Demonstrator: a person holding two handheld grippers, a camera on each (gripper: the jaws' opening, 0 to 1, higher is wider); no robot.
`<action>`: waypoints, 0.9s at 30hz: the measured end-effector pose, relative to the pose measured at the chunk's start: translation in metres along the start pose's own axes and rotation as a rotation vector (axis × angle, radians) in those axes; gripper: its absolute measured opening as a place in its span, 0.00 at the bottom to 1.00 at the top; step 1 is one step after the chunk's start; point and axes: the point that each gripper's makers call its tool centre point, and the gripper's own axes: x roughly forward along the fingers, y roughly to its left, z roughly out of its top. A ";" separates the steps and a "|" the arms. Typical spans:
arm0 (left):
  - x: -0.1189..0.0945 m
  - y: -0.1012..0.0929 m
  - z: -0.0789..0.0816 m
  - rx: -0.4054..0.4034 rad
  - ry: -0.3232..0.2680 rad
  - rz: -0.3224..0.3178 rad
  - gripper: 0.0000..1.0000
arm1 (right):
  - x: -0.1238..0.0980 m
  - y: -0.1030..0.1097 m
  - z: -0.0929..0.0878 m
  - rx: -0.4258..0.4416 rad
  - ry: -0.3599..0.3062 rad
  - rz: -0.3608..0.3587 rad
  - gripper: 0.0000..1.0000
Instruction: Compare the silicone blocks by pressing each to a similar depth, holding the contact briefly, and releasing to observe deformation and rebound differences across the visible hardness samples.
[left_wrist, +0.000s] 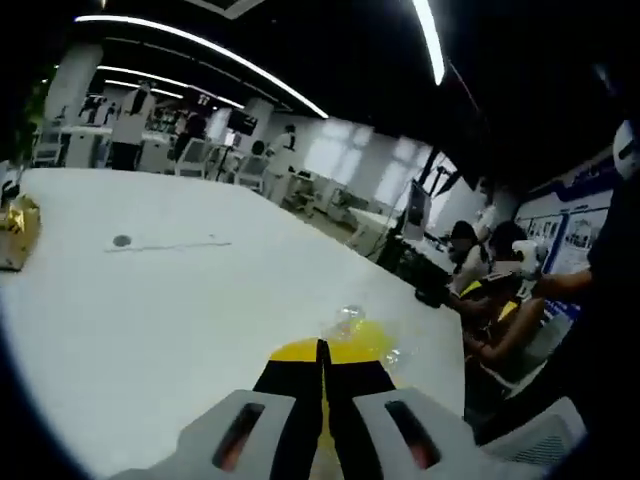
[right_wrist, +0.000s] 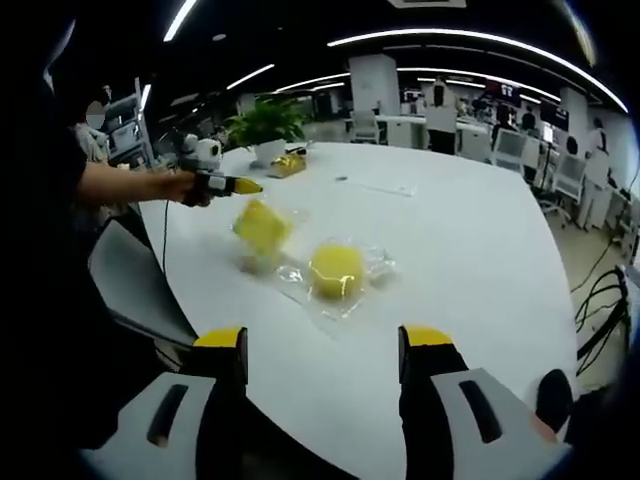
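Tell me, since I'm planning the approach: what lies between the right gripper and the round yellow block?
In the right gripper view, bare white table and the block's clear wrapper edge lie between the open right gripper and the round yellow block.

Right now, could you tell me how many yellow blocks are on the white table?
2: one block lies in its clear wrapper mid-table, the other block sits tilted beside it, nearer the left gripper. Others may be hidden.

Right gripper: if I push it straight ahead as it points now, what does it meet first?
Probably the round yellow block in its clear wrap, lying on the white table ahead of the open right gripper. Depth is unclear, so it may touch the tabletop first.
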 end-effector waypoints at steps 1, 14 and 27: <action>0.000 -0.011 0.007 0.044 0.007 -0.026 0.00 | 0.000 0.001 0.001 -0.002 -0.003 0.003 0.55; -0.019 -0.054 0.062 0.262 -0.029 -0.068 0.00 | 0.001 0.025 0.013 -0.057 -0.026 0.076 0.55; -0.013 -0.112 0.111 0.466 -0.009 -0.215 0.00 | 0.014 0.053 0.052 -0.119 -0.103 0.205 0.58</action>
